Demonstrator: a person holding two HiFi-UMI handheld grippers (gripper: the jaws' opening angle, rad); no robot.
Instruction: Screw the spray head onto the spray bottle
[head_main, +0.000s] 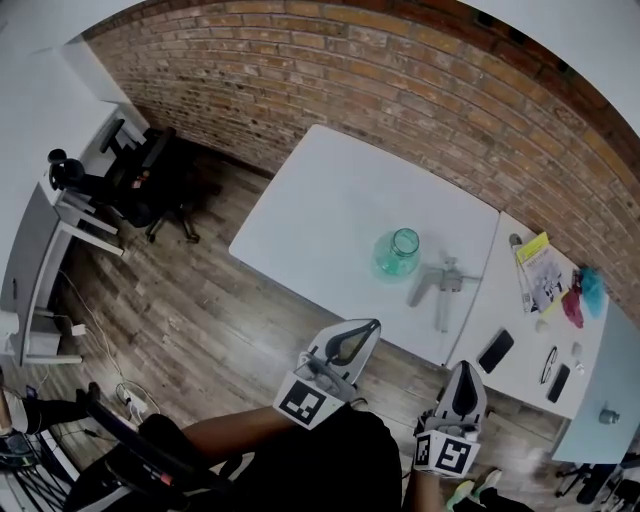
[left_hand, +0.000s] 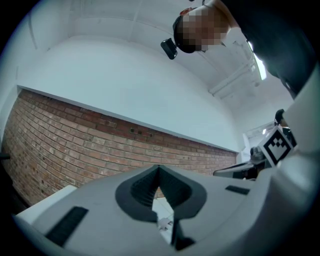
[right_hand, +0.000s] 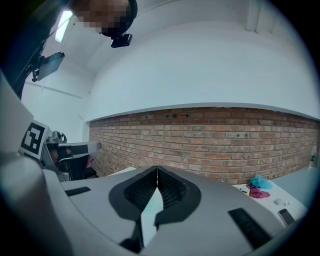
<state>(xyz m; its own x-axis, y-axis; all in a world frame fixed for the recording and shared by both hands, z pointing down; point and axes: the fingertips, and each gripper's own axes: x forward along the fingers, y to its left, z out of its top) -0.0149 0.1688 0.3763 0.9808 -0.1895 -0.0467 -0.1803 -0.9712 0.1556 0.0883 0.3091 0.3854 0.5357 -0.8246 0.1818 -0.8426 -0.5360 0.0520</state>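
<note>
Uncapped teal spray bottle (head_main: 397, 252) stands beside grey spray head (head_main: 440, 285); left gripper (head_main: 371, 326), right gripper (head_main: 465, 367) jaws pressed together.

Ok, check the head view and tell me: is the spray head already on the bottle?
No: the spray head lies flat on the white table beside the green bottle, whose mouth stands open.

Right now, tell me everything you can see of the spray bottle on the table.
The spray bottle is a rounded, see-through teal bottle, plastic by its look. It stands upright on the white table, its round neck open with no head on. The grey spray head lies just to its right, seemingly not touching it. The left gripper and right gripper, both shut, are short of the table and touch nothing.
</note>
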